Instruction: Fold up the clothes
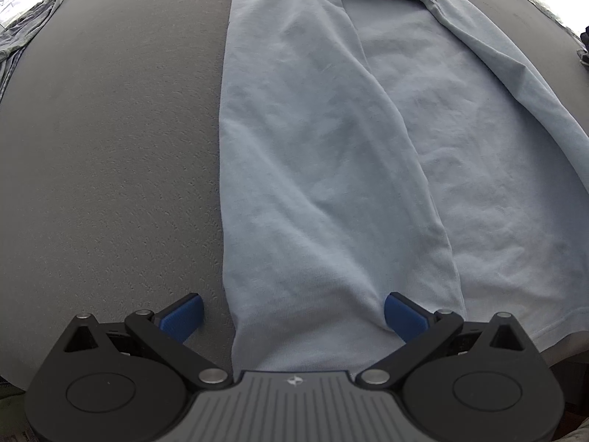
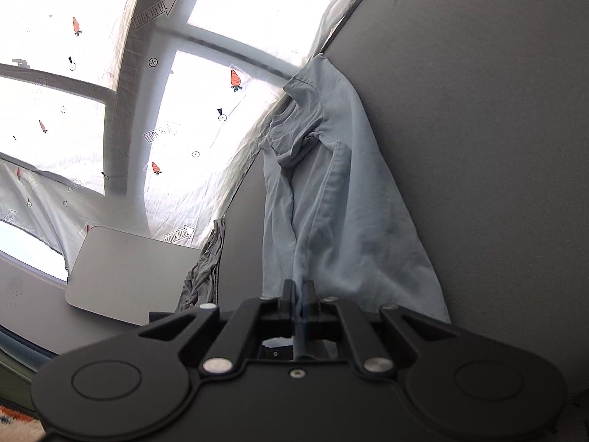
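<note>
R gripper (image 2: 299,294) pinches shirt (image 2: 331,221); L gripper (image 1: 293,316) open, prob. touching.

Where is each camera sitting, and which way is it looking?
Left wrist: sits on the left tongs, which are open, looking along the light blue shirt lying on the grey table.
Right wrist: sits on the right tongs, shut on the shirt's edge, looking towards the window.
Both see: the shirt, the table and a grey garment.
</note>
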A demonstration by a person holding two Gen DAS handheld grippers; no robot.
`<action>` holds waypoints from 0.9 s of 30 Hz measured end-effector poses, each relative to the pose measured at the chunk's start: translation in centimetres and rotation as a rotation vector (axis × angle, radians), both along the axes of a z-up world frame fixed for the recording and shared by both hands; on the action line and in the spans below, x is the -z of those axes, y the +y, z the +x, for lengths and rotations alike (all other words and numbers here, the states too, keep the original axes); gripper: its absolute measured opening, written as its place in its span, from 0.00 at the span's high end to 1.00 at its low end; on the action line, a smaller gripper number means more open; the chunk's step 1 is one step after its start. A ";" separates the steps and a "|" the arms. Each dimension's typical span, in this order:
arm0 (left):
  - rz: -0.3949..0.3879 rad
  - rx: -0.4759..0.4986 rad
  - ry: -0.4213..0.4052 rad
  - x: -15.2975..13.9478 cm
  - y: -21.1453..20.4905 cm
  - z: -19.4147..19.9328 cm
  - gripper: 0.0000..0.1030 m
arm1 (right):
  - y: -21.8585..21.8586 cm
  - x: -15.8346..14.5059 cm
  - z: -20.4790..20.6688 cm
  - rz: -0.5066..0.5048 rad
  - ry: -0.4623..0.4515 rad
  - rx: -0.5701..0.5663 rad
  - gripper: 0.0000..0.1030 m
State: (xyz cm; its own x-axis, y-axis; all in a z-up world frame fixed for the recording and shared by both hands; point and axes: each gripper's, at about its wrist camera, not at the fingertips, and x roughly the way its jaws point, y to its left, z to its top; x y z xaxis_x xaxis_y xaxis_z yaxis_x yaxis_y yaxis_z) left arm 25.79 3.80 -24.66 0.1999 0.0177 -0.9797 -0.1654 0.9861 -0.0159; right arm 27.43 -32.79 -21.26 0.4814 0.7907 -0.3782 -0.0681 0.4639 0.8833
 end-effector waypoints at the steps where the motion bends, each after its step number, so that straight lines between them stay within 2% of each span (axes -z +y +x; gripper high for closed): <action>1: 0.000 0.008 0.000 0.0 0.0 -0.1 0.00 | 0.2 0.2 -0.1 0.030 0.002 -0.004 0.97; 5: -0.005 0.025 -0.006 -0.2 0.2 -0.6 0.00 | 0.3 0.6 -0.6 0.203 -0.025 -0.011 0.97; 7: -0.004 0.040 -0.007 -0.2 0.2 -0.8 0.00 | 0.6 1.0 -0.6 0.221 -0.010 -0.024 0.97; 10: -0.004 0.046 -0.010 -0.3 0.3 -0.9 0.00 | 3.0 1.2 0.0 0.033 0.027 -0.114 0.96; 16: -0.011 0.059 -0.014 -0.5 0.6 -1.3 0.00 | 6.7 2.2 1.0 -0.038 0.059 -0.211 0.96; 18: -0.013 0.066 -0.016 -0.6 0.7 -1.4 0.00 | 7.2 3.1 1.1 -0.067 0.092 -0.216 0.96; 22: -0.014 0.091 -0.023 -0.7 0.8 -1.9 0.00 | 7.9 5.3 1.3 -0.185 0.224 -0.202 0.97; 23: -0.014 0.093 -0.025 -0.8 0.9 -2.0 0.00 | 7.8 5.4 1.2 -0.178 0.226 -0.200 0.97; 27: -0.030 0.082 -0.033 -1.0 1.4 -2.2 0.00 | 7.5 4.4 0.9 -0.170 0.205 -0.206 0.79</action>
